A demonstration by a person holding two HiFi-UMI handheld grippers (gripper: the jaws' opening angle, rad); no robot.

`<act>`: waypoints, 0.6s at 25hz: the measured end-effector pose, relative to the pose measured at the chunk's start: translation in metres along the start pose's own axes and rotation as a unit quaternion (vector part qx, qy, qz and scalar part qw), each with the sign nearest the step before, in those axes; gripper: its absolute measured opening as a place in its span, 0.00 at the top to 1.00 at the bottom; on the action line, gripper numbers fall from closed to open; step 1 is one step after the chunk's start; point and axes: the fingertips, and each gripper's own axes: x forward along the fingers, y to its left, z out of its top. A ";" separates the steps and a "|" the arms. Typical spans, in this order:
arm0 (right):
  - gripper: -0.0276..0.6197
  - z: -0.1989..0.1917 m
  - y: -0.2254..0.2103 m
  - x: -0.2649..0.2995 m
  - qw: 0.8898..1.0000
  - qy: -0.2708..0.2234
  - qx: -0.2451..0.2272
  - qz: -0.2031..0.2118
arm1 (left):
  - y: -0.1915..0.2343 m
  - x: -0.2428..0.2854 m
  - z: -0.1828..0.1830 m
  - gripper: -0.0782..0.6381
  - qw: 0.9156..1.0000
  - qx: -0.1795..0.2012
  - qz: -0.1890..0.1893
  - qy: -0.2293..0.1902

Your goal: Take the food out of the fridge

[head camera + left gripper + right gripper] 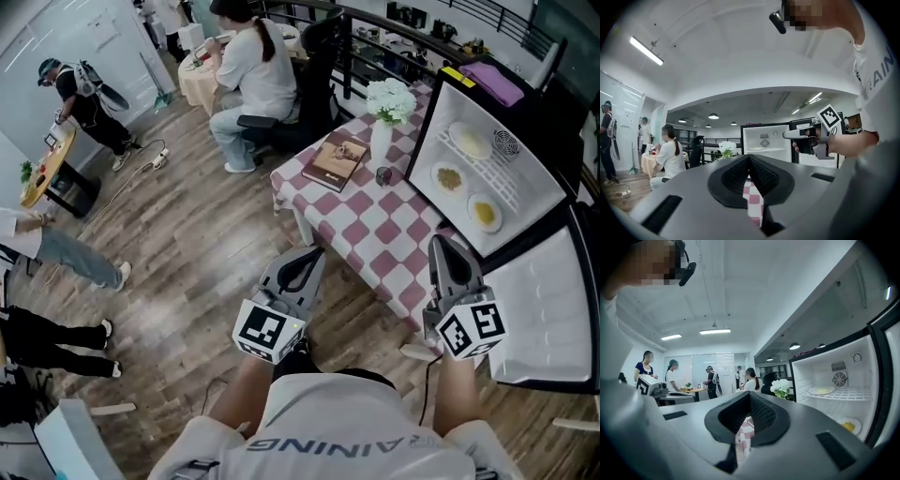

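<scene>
The open fridge stands right of your checkered table, with three plates of food inside. Your left gripper and right gripper are both closed, empty, short of the fridge.

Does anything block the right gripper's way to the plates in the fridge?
Nothing visible does. The fridge door is open, the plates lie exposed inside, and the right gripper, jaws shut, has open air ahead.

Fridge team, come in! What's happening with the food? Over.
Left gripper and right gripper shut, empty. Three plates of food in the open fridge, untouched. Flower vase beside fridge, not blocking.
</scene>
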 end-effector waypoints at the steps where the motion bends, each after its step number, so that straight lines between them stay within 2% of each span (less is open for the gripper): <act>1: 0.93 0.001 0.003 0.011 1.000 0.001 -0.001 -0.008 | 0.013 0.004 0.000 0.88 1.000 -0.002 -0.008 -0.001; 8: 0.93 0.005 0.028 0.081 0.999 0.004 -0.007 -0.051 | 0.099 0.027 0.005 0.88 0.999 -0.008 -0.050 -0.008; 15: 0.93 0.002 0.019 0.094 0.992 0.012 -0.006 -0.125 | 0.125 0.065 0.006 0.88 0.993 -0.020 -0.118 -0.021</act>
